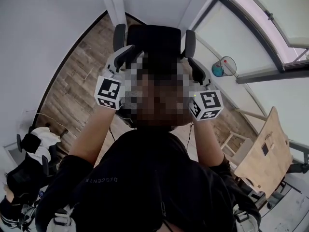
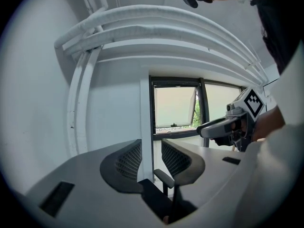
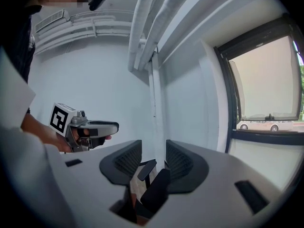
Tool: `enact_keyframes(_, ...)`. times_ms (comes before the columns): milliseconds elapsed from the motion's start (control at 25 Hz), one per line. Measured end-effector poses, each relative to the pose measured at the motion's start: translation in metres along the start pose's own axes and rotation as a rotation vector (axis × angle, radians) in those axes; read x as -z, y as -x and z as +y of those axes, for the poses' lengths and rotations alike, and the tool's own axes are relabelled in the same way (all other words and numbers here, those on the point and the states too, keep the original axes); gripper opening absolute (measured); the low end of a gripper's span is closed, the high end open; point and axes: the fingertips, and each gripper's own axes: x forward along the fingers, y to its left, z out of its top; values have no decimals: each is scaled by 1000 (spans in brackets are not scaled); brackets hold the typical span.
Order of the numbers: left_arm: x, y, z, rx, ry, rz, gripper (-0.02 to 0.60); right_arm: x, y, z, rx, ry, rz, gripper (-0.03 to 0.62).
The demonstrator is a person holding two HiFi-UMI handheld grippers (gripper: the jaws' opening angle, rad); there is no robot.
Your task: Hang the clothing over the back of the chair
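Reaching toward 12 o'clock in the head view, the left gripper and right gripper are held up side by side in front of a black office chair. Each gripper carries a white cube printed with black square markers. The chair's padded grey armrests flank its squared back.

A smooth, matte black sheet that looks like the clothing lies across the top of that back. It is black on black, so its edge cannot be told from the chair.

In the left gripper view the fingers stand wide apart and grip nothing. Their dark pads have a fine mesh grid and sit in smooth, pale grey, curved shells. Through the gap, toward 6 o'clock, show an armrest pad and a dark mass well beyond the pads.

In the right gripper view the fingers are likewise spread wide and hold nothing. An armrest, a black shape and a strip of wood floor are framed in the gap between them.

Brown plank floor runs under the chair. At 8 o'clock in the head view a crumpled white garment lies on a second chair. At 4 o'clock a pale wooden board leans. Round white pipes curve overhead, and a dark-framed window sits behind.
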Motion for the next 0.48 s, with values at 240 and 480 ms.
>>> enact_keyframes(240,-23,9,-13,38,-16,-47,130,-27,14,12,13,30,-74,133)
enact_keyframes(480,-40,19,-30,90,-12,-96,66,-50,29,29,4,71,-161,64)
